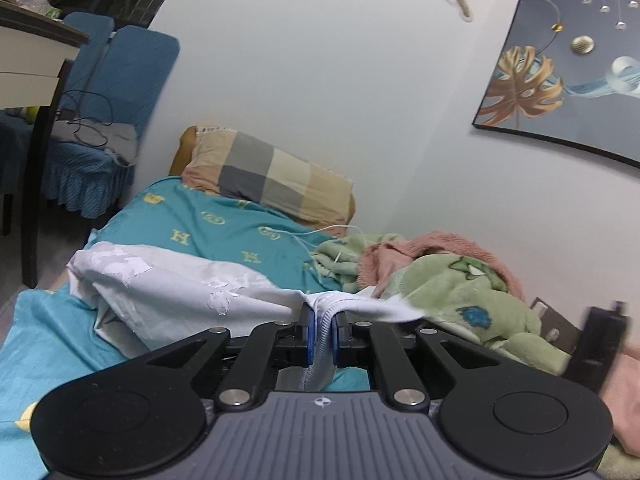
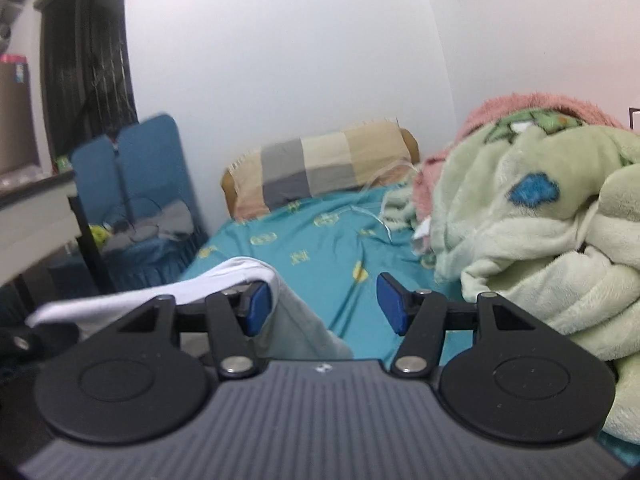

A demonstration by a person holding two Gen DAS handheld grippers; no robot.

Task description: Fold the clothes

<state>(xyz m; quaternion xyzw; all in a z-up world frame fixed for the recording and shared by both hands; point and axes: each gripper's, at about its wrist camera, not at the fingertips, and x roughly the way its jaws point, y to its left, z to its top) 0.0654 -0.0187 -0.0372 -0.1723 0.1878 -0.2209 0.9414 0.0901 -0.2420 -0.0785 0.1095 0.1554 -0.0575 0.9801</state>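
Left claw [image 1: 321, 334] is pinched nearly shut on a bunched fold of the white garment [image 1: 180, 292]; cloth runs up btwn the blue pads [image 1: 306, 332] and hangs out below them. Rest of the garment spreads ahead and to that claw's left, crumpled on the bed [image 1: 208, 228], so the grip looks like an anchor on one edge while the other side gets sorted.

Right claw [image 2: 324, 304] stands wide apart, holding nothing; the garment drapes over and past its left pad [image 2: 258, 308], w/ bare sheet showing btwn the pads. Prob. lining up for a second hold, fold not yet made.

Ahead of both: teal sheet w/ yellow print, checked pillow [image 1: 272, 176] at the far end by the wall. To the right, a heap of green and pink fleece blankets [image 2: 520, 208]. Off left, a blue-covered chair [image 1: 116, 92] and a table edge [image 1: 36, 44]; framed picture [image 1: 560, 76] on the wall to the right.
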